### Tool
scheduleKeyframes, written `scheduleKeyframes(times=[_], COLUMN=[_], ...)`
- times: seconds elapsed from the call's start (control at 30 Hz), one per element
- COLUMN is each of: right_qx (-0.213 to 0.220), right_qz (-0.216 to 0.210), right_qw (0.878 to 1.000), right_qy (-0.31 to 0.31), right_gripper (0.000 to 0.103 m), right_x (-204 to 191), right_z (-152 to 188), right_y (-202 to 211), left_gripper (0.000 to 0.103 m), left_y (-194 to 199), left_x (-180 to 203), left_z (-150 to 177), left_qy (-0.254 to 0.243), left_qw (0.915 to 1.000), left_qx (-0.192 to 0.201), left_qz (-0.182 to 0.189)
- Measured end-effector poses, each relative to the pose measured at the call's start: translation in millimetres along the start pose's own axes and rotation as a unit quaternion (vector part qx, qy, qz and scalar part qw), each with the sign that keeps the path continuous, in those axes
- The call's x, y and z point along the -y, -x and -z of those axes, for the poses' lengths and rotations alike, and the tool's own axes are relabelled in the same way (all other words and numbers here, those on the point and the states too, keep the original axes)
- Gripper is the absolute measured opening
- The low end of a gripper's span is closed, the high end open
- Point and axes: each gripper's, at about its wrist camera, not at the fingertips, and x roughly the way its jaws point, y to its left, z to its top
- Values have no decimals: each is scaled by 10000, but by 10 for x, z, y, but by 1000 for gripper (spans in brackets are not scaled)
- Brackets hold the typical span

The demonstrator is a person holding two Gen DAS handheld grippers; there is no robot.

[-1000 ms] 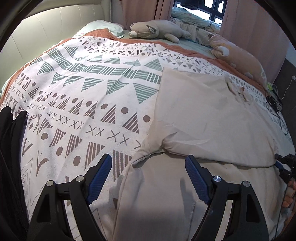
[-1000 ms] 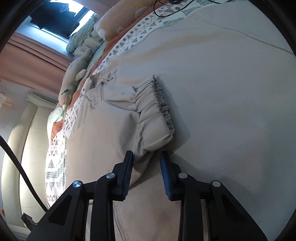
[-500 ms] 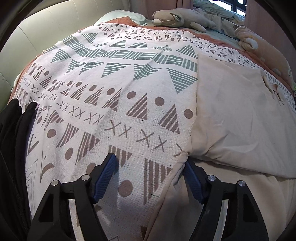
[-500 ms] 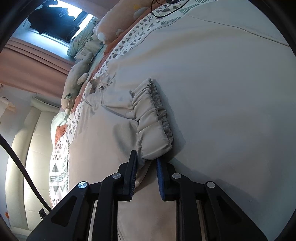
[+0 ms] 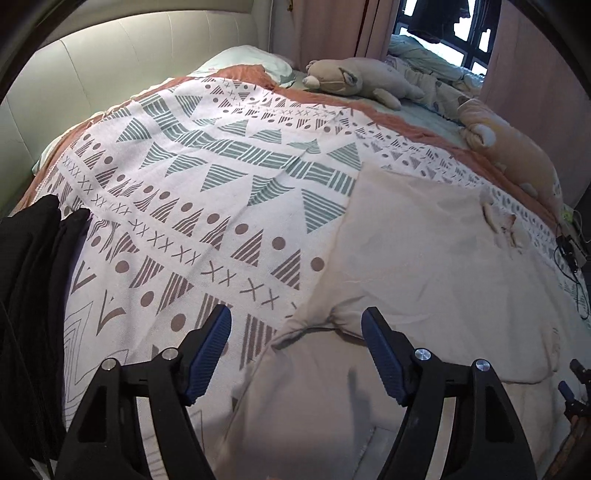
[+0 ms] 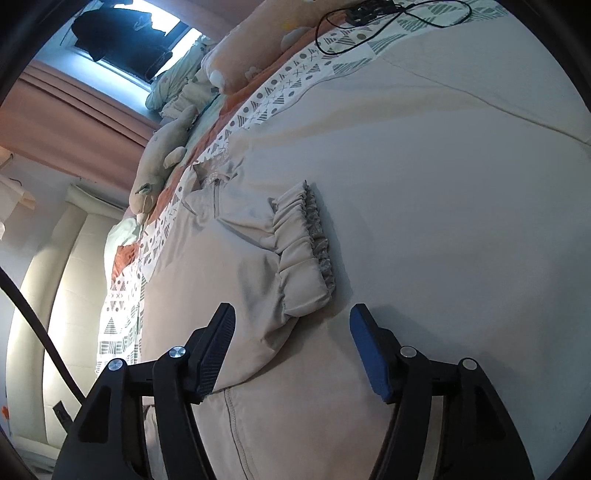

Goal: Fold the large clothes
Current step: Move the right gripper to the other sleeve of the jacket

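Observation:
A large beige garment (image 5: 424, 266) lies flat on the bed's patterned blanket (image 5: 207, 192), its sleeve folded across the body. My left gripper (image 5: 295, 332) is open and empty, its jaws either side of the garment's left edge at the fold (image 5: 314, 323). In the right wrist view the same garment (image 6: 461, 206) fills the frame. The sleeve's gathered cuff (image 6: 306, 254) lies on the body. My right gripper (image 6: 291, 332) is open and empty just short of the cuff.
Two plush toys (image 5: 354, 79) (image 5: 517, 155) and bedding lie at the far side by the window. A black cable (image 6: 373, 22) lies on the blanket's right edge. Dark clothing (image 5: 33, 277) hangs at the left. A padded headboard (image 5: 110, 77) stands behind.
My right gripper, shut on the sleeve by the cuff, has opened and let it go. My left gripper swung left, then back over the garment's edge, staying open.

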Motion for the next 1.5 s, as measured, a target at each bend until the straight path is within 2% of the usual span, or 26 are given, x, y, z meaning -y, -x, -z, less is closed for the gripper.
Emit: scheduleKeyframes(times=[0.1,0.23,0.33,0.53,0.63,0.83,0.9,1.1,1.23,1.33,1.5], right_qx=[208,412,485,771,924,1273,1440,1689,1604,1611,1830], right_qz=[290,340,470,526,569,682,389,544,858,704,879], right_qw=[9993,9986,9977,9952,9930,9864,9851,9790,9794,9814,9764], right_qy=[124,-57,49,301,460,787,858,1009,874,770,736], right_gripper=[63,63,63,63,63,63,63,63,63,63,63], right_x=[1,101,117,108,109,205,259,492,701,857,1113], right_z=[93,244,341,489,574,669,723,871,893,917,917], right_y=[184,492,703,1228,1506,2021,2203,2656,2864,3084,3407], left_gripper=[78,79,80,80,80,80,80,80,80,80,80], left_y=[227,529,694,1075,1304,1731,1901,2300,2450,2520,2607], left_x=[94,169,250,472,591,871,957,1207,1364,1536,1825], left_z=[101,275,421,632,719,909,967,1106,1196,1257,1342], left_qy=[34,149,38,-202,-307,-622,-714,-975,-1100,-1261,-1488], left_qw=[9996,9983,9981,9952,9930,9837,9784,9660,9607,9589,9545], left_qx=[22,170,202,313,509,883,1093,1488,1504,1416,1450], left_qz=[285,540,581,906,1023,1437,1604,1875,2055,2109,2138])
